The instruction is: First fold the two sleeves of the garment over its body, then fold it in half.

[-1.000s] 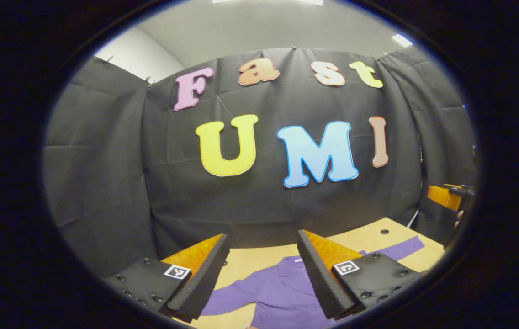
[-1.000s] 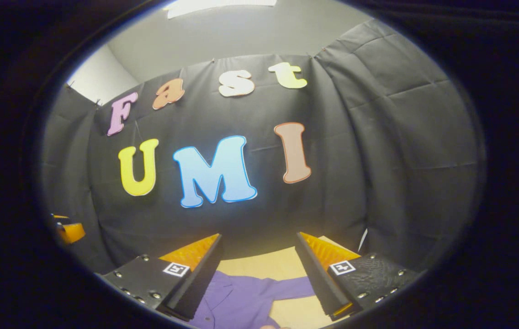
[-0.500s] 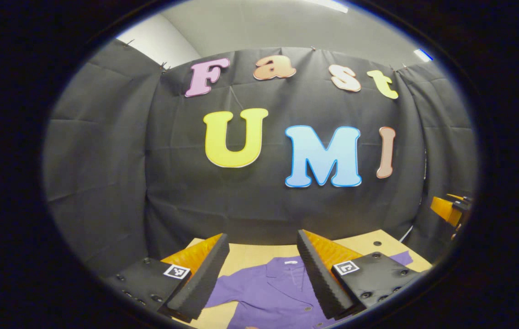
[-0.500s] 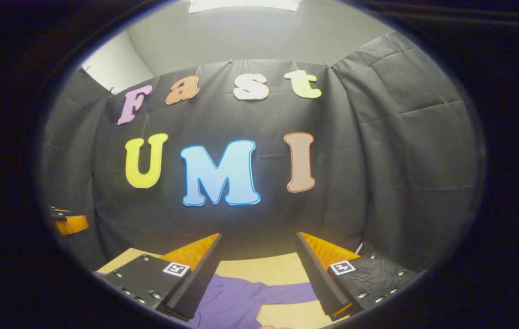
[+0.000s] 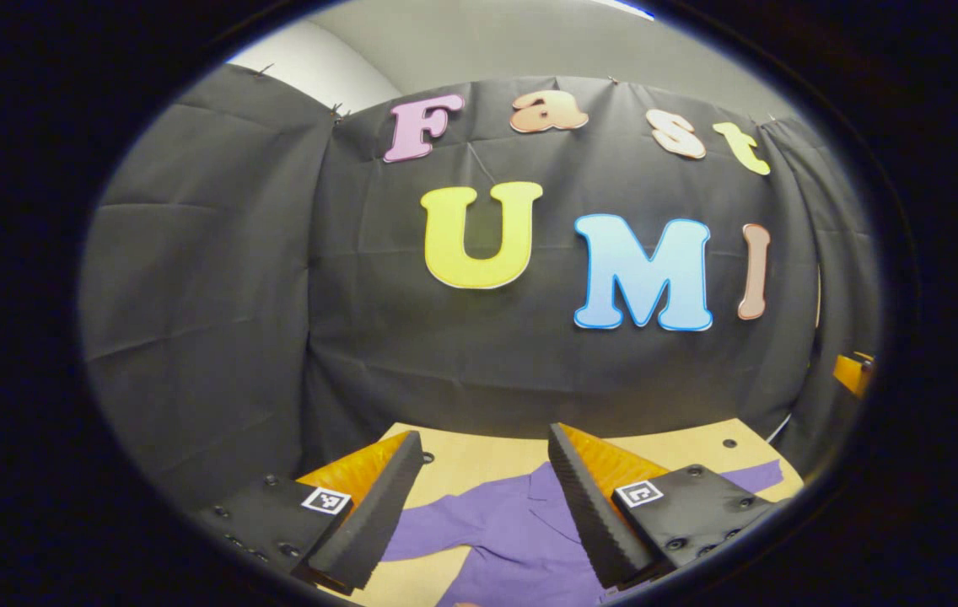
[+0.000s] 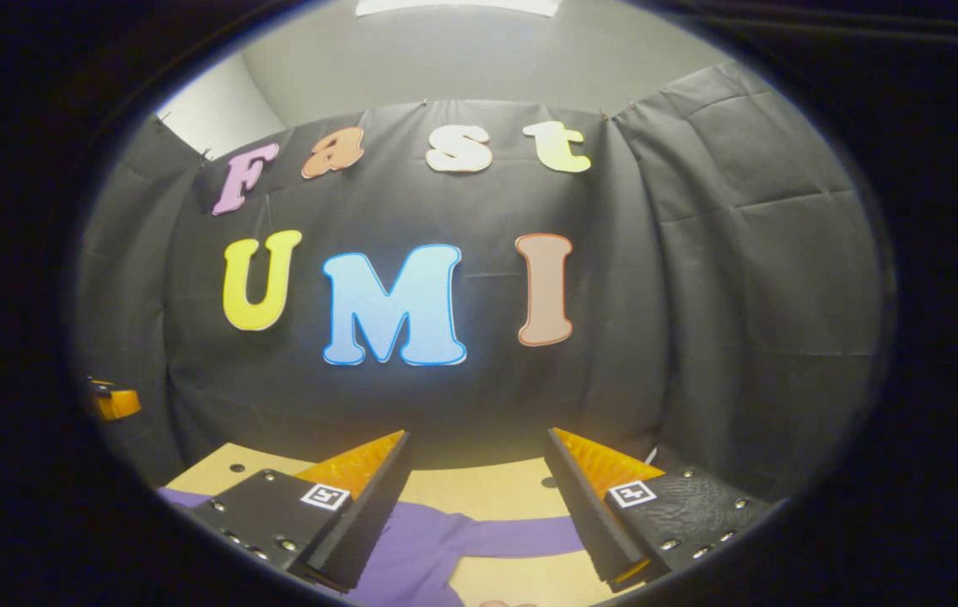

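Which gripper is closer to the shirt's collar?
Left, probably. In the left gripper view the collar lies just ahead between the open left gripper fingers. The right gripper, also open, faces a spread sleeve instead. Both are above the purple shirt, touching nothing.

The garment [image 5: 504, 539] lies flat on the desk [image 5: 479, 459], sleeves spread to either side. Both tongs, left [image 5: 486, 455] and right [image 6: 476, 455], hang above it, apart; the booth wall stands behind the desk.

Wooden table [image 5: 479, 462], black cloth wall [image 5: 209, 337]
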